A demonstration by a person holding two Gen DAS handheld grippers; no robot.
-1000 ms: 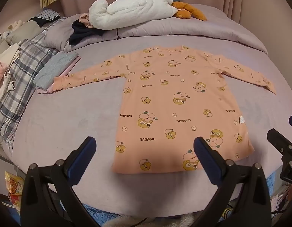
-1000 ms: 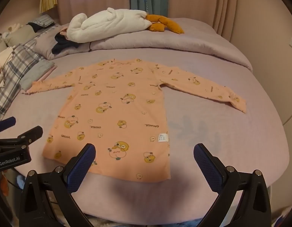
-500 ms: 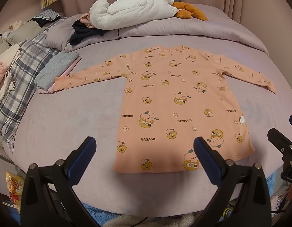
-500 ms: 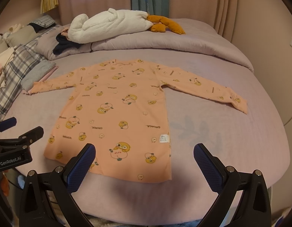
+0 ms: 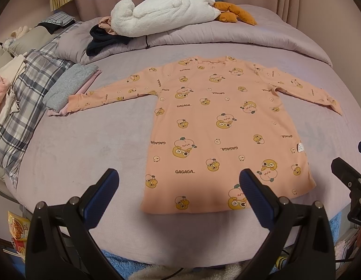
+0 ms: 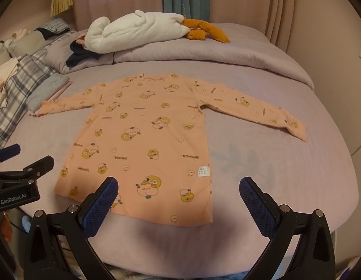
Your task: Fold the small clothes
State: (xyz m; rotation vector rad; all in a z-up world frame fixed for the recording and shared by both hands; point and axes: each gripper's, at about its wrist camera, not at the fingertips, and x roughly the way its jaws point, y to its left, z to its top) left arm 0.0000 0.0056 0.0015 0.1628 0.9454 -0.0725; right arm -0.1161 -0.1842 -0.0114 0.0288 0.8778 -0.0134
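Note:
A peach long-sleeved top (image 5: 217, 121) (image 6: 145, 135) with yellow cartoon prints lies flat on the mauve bed, both sleeves spread sideways and its hem toward me. My left gripper (image 5: 178, 186) hovers open over the hem's left corner, nothing between its blue pads. My right gripper (image 6: 178, 191) is open too, above the hem's right part near the white label (image 6: 203, 171). Each gripper shows at the edge of the other's view, the right gripper (image 5: 351, 177) and the left gripper (image 6: 19, 177).
A folded grey garment on a pink one (image 5: 68, 86) lies beside the left cuff. A plaid blanket (image 5: 23, 98) covers the left side. A white plush goose (image 5: 161, 11) and dark clothes (image 5: 103, 39) rest on the rolled duvet (image 6: 227, 51) at the back. The bed edge runs just below the hem.
Both grippers have crept slightly forward toward the hem, so the top sits a little closer and larger. The garment has not moved and both grippers stay open.

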